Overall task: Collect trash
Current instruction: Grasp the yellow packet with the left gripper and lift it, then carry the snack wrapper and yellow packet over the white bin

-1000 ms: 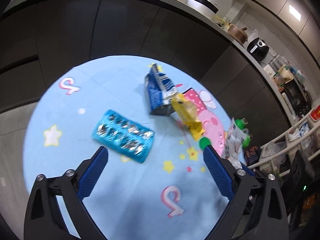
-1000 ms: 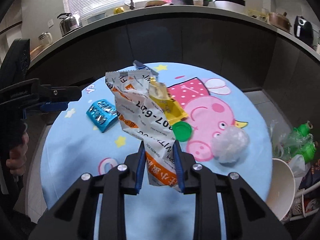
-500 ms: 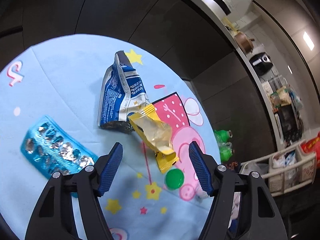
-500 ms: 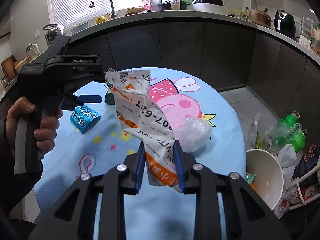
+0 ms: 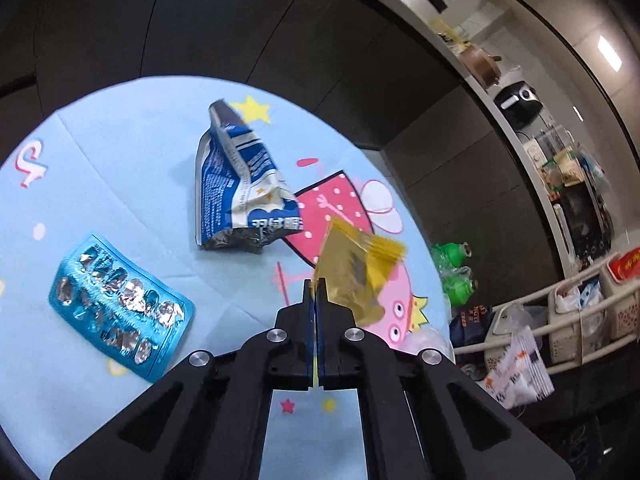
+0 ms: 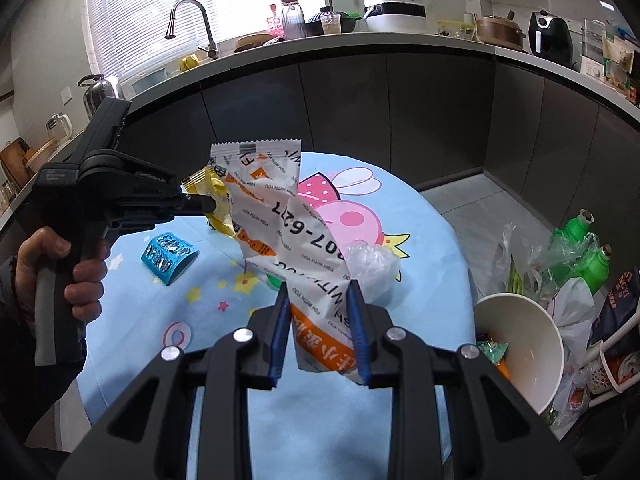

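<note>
On the round table (image 5: 120, 160), off to the left of the left tongs (image 5: 315, 286), the blue blister pack (image 5: 120, 312) lies flat. It has slid leftward in that view since a second ago, when it sat straight ahead between wide-open jaws. Ahead and slightly left lies the crumpled blue and white packet (image 5: 240, 192). The left tongs, wide apart a second ago, are now together, clamped on the corner of the yellow wrapper (image 5: 356, 268), which is lifted off the cloth and hangs to their right; earlier it lay flat beside the blue packet. From the right wrist, a hand (image 6: 76, 268) holds the left tongs (image 6: 208, 204) far to the left. The right tongs (image 6: 318, 294) stay clamped on the white and orange wrapper (image 6: 280, 220), standing upright as before. The white bin (image 6: 532, 340) now sits just to their right, closer than earlier.
</note>
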Motion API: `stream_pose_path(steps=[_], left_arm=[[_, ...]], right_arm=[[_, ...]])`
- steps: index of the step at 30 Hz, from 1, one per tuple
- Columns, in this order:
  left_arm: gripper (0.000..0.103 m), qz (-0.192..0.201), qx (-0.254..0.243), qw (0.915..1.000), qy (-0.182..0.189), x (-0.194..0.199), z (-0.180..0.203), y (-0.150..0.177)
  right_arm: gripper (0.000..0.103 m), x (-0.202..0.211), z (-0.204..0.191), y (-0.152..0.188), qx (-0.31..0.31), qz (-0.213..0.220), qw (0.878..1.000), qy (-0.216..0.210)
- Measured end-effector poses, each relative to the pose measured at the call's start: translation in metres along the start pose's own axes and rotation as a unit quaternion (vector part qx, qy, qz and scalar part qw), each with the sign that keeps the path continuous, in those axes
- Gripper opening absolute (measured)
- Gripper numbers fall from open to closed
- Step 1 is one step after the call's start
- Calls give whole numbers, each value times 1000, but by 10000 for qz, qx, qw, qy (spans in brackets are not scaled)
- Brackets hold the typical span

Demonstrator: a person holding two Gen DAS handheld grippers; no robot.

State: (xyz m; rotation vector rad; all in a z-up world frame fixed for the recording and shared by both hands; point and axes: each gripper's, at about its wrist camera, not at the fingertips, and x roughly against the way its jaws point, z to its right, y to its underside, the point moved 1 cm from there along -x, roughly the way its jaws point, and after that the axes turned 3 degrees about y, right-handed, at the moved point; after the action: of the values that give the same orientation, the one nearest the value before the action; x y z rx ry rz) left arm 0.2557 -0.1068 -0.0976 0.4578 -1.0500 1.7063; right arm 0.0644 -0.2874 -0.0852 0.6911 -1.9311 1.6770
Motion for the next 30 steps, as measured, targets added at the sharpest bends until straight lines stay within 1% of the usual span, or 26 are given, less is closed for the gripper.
stream_pose_path(steps=[6,11,15,21,30], left_arm=[[1,249,-410,9988,92,35,28,11],[1,292,-812,9958,294,55,58,25],[1,269,-1097,9924,490,62,86,39],[1,121,-1482,9864,707,57,128,57],[1,-315,-1960,9755,944,24,182,88]], right_arm=[[28,19,6,1,-83,169,9998,65],[28,36,17,2,-187,296,9992,185],[28,49,33,6,-386,349,9981,317],[28,63,65,17,-758,405,9948,552],[29,70,122,45,-1464,365,9845,894]])
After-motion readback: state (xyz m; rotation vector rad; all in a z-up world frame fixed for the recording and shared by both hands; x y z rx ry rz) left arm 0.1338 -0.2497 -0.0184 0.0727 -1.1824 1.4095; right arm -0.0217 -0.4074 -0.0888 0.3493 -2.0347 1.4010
